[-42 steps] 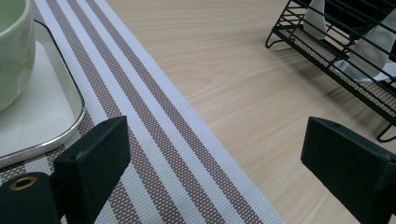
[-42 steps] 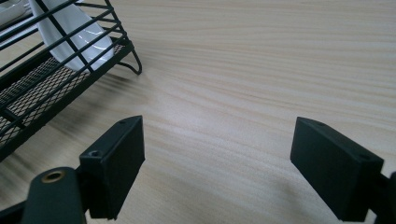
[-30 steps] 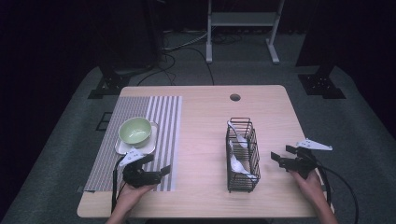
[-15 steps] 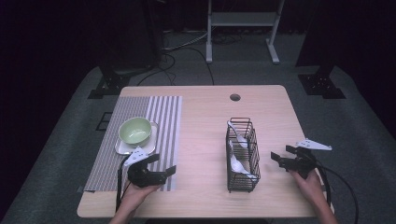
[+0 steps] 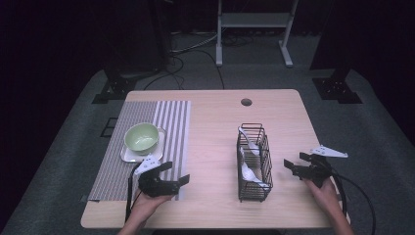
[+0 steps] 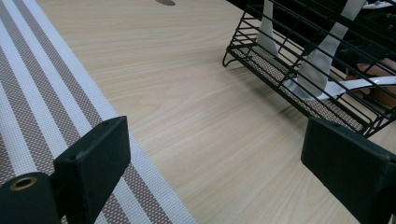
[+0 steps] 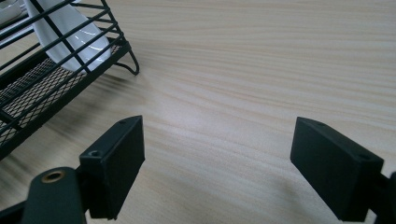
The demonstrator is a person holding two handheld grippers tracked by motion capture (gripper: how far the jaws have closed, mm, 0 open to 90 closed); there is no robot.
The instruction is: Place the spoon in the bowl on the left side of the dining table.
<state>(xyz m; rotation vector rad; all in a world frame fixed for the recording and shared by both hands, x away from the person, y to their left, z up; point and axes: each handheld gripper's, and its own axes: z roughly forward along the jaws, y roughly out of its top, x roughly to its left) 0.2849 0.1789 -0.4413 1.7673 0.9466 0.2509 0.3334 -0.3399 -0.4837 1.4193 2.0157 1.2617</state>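
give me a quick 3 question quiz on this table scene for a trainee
1. True or false: the green bowl sits inside the wire basket.
2. Which gripper is over the striped mat's edge? A left B right
3. Fill in: both grippers' jaws are ____.

Key: 1 false, it sits on a white plate on the mat. 2 A, the left gripper; the right gripper is beside the basket. 3 open.

high view looks down overhead; both gripper views sit low, sharing the wire basket [image 5: 254, 161].
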